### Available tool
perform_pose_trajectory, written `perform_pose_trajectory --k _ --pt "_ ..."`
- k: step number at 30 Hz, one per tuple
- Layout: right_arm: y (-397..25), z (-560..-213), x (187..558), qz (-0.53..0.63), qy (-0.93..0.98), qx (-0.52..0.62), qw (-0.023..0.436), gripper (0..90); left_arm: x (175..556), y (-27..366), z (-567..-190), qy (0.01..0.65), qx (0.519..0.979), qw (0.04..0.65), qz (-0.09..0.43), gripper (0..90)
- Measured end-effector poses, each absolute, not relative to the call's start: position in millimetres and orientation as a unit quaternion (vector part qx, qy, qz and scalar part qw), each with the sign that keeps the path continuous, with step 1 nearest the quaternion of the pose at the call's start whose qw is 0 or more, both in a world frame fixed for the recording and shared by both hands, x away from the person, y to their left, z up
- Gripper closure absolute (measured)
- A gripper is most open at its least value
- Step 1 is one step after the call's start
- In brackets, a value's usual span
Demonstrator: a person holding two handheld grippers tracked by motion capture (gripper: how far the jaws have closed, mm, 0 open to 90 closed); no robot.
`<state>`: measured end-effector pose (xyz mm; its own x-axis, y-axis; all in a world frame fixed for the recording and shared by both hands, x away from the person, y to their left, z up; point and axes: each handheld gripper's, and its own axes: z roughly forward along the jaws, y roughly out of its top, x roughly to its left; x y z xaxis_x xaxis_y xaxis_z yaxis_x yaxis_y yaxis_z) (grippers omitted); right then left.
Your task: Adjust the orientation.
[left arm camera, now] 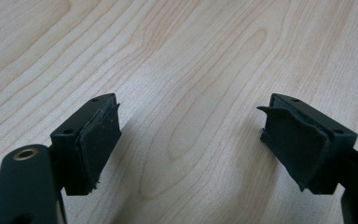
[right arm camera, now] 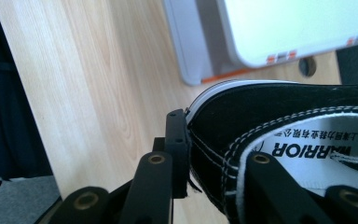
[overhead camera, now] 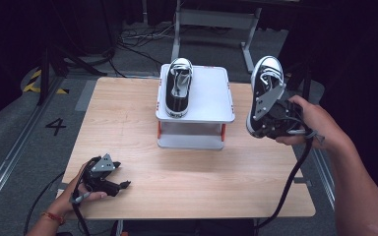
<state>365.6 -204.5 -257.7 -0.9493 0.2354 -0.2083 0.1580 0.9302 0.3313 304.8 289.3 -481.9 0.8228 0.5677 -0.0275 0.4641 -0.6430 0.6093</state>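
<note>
The work in hand is setting a pair of shoes on the white stand (overhead camera: pixel 216 98) at the far middle of the worktop (overhead camera: pixel 128 132). One black-and-white shoe (overhead camera: pixel 178 88) already lies on the stand's top, on its left half, toe pointing to twelve o'clock. The second shoe (overhead camera: pixel 265 93) is in the air at about two o'clock from the worktop's centre, just off the stand's right edge, so this looks like the carrying step.

The right tongs (overhead camera: pixel 270 118) are clamped on that shoe's heel collar: in the right gripper view one jaw presses the black canvas outside while the other sits inside the opening (right arm camera: pixel 307 154), over the printed insole. The right hand (overhead camera: pixel 315 123) comes in from four o'clock, forearm raised, holding the shoe toe-up and tilted towards twelve.

The next move, as I judge it, calls for swinging the shoe towards nine o'clock over the bare right half of the stand, levelling the sole, and lowering it beside its partner without knocking it.

The left tongs (overhead camera: pixel 120 186) rest low at seven o'clock, jaws wide apart and holding nothing, above bare wood.
</note>
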Motion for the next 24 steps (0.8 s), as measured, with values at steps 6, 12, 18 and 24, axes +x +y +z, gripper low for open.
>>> perform_pose_trajectory --k 6,12,18,24 --pt "-185.7 -244.3 375.8 0.155 0.976 0.081 0.130 79.2 304.7 289.3 -481.9 0.286 0.902 0.311 0.084 18.9" --pt "-164.0 -235.8 389.3 0.163 0.975 0.063 0.136 79.4 304.0 289.1 -481.8 0.288 0.902 0.310 0.087 19.3" --pt "-138.2 -236.4 405.2 0.155 0.977 0.042 0.137 79.4 303.3 288.8 -481.7 0.290 0.901 0.310 0.087 19.5" --pt "-114.5 -244.3 421.8 0.152 0.981 0.022 0.121 78.9 301.8 288.9 -481.7 0.294 0.900 0.310 0.090 20.3"
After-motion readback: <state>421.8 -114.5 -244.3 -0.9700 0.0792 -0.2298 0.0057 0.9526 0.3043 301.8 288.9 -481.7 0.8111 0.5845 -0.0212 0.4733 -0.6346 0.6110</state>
